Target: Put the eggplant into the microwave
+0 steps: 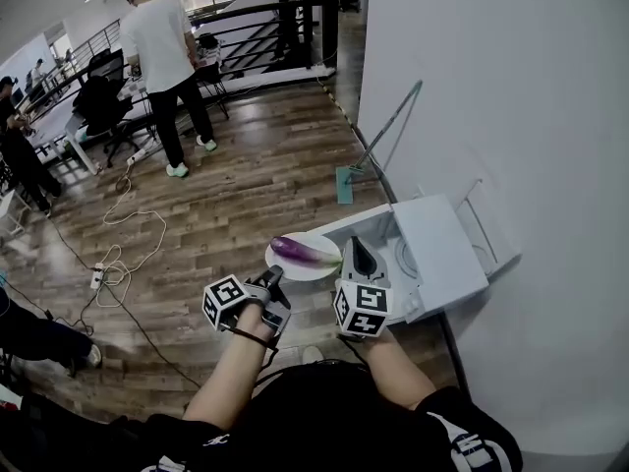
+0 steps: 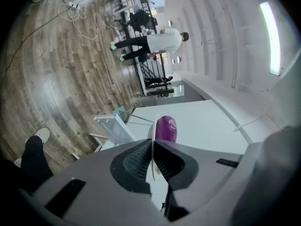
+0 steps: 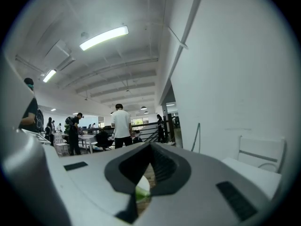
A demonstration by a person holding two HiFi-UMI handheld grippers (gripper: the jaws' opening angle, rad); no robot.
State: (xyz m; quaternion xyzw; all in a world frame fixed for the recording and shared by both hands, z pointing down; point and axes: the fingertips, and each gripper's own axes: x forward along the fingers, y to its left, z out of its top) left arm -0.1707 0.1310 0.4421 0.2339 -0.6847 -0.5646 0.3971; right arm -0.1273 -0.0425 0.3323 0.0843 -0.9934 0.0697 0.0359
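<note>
Left gripper [image 2: 152, 147] pinches the plate [image 1: 313, 269] carrying the eggplant [image 1: 303, 251]; right gripper [image 3: 150, 149] has its jaws closed, empty.

No legible text, brand or number in any view. Closest thing to a sign: the black-and-white square patterns on the left marker cube [image 1: 224, 301] and the right marker cube [image 1: 361, 309] — code-like blocks, no letters or digits. White print on the person's dark sleeve [image 1: 472, 450] — cut off at the frame edge, can't be read.
</note>
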